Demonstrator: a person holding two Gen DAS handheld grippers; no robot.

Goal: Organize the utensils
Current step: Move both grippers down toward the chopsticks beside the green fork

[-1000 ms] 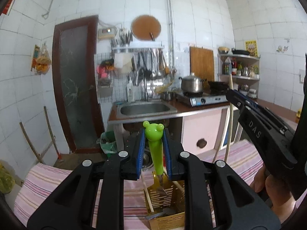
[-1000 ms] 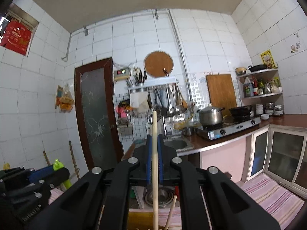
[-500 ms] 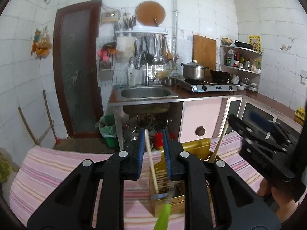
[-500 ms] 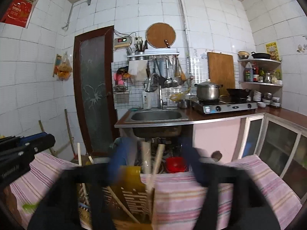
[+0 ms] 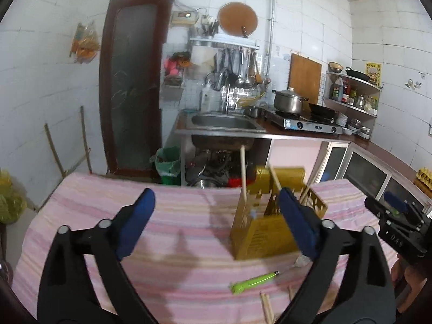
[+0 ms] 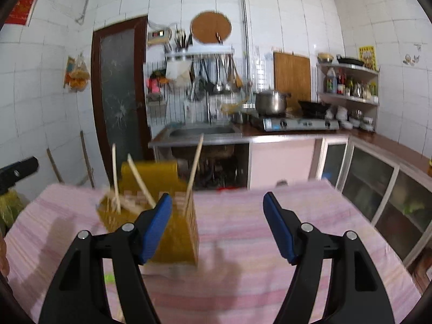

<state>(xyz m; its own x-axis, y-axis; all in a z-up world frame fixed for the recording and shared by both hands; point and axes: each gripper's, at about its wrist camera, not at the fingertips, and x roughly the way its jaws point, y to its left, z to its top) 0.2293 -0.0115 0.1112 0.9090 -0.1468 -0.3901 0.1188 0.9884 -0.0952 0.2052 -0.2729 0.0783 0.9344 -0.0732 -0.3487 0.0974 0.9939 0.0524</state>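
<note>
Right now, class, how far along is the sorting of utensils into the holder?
Done: several chopsticks stand in the yellow holder. In hand: nothing; left tool and right tool are open. Left: the green utensil and loose chopsticks lie on the striped cloth.

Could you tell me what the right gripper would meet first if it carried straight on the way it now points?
Probably only the pink striped cloth: the open right gripper frames bare cloth, with the yellow utensil holder off beside its left jaw.
</note>
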